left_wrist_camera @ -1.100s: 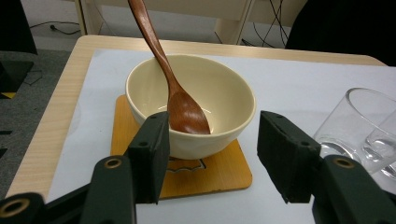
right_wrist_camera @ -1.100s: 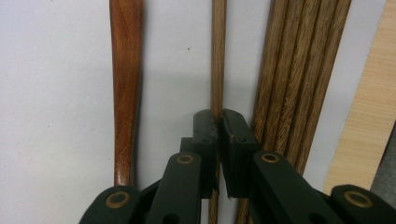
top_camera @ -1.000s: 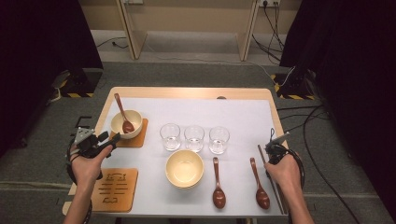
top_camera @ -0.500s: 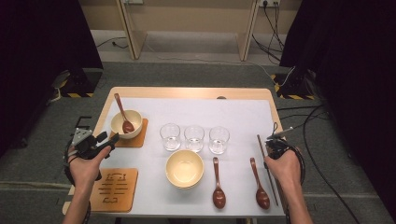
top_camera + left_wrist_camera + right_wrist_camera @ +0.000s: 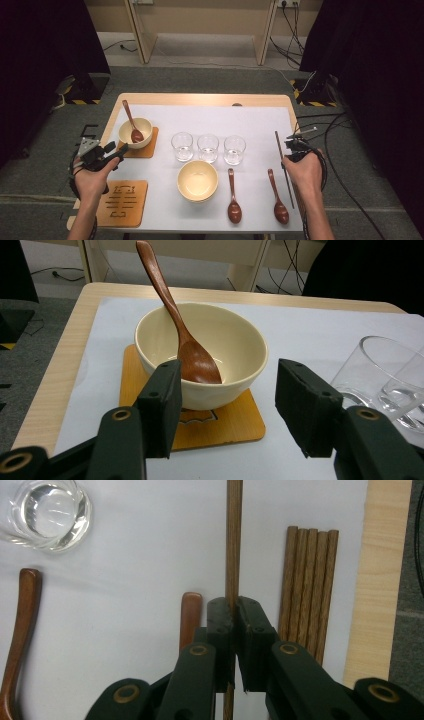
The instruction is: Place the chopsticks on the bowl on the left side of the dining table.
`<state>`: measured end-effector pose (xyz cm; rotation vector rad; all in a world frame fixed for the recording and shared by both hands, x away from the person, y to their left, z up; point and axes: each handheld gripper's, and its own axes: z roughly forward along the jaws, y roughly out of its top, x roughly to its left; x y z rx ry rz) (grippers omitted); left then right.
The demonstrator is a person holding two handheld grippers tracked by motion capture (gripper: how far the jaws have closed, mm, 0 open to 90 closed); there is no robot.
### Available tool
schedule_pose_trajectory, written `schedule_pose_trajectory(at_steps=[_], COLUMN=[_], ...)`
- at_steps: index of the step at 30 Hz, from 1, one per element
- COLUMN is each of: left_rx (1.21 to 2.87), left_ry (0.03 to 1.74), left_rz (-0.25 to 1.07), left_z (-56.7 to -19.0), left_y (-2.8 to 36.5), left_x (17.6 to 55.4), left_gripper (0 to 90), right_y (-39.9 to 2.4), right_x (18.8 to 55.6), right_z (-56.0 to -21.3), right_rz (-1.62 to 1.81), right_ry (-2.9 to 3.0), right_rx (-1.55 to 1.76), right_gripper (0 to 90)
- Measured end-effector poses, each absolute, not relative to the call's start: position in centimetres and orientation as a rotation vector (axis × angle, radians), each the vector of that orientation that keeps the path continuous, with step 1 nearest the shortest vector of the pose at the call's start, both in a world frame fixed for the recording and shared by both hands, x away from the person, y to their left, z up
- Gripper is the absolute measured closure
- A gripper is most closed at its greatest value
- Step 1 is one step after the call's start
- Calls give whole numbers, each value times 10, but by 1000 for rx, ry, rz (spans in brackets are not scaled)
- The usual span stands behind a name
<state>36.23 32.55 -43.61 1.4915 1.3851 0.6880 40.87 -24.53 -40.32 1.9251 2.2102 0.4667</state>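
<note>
The right hand-held gripper [image 5: 232, 607] is clenched on one chopstick [image 5: 233, 535], which passes between its two black jaws and sticks out in front of them and behind them; in the high view this right hand-held gripper [image 5: 296, 146] is near the right edge of the tabletop [image 5: 200, 99], and the chopstick [image 5: 284, 169] runs along that edge, from beside the glasses toward the near right corner. To do this step well, I think the grip should stay firm and the stick should come up level, because it is thin and long and can easily turn between the pads. Just beside it, four more chopsticks [image 5: 305, 580] lie together on the white sheet close to the bare wooden border, so the lift should go straight up and not sweep over them. Two spoons [image 5: 233, 195] lie near the front edge, and three empty glasses [image 5: 208, 148] stand in a row in the middle. The left hand-held gripper [image 5: 227, 390] is released, its jaws standing apart just before a cream bowl [image 5: 200, 352] that sits on an orange coaster [image 5: 235, 425] near the left edge, with a spoon leaning inside. A second coaster [image 5: 123, 202] at the near left corner has a cut pattern like characters, but I cannot read it; no brand or label is visible.
</note>
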Motion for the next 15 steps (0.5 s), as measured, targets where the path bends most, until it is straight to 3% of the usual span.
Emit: schedule_pose_trajectory(at_steps=[15], left_rx=[1493], left_ry=[1376], left_rz=[683], left_z=[-435], left_y=[325], left_x=[362], left_gripper=[439], right_y=[-242], right_x=[413], right_z=[-393], right_rz=[613], right_ry=[2103], right_rx=[1846], right_gripper=[854])
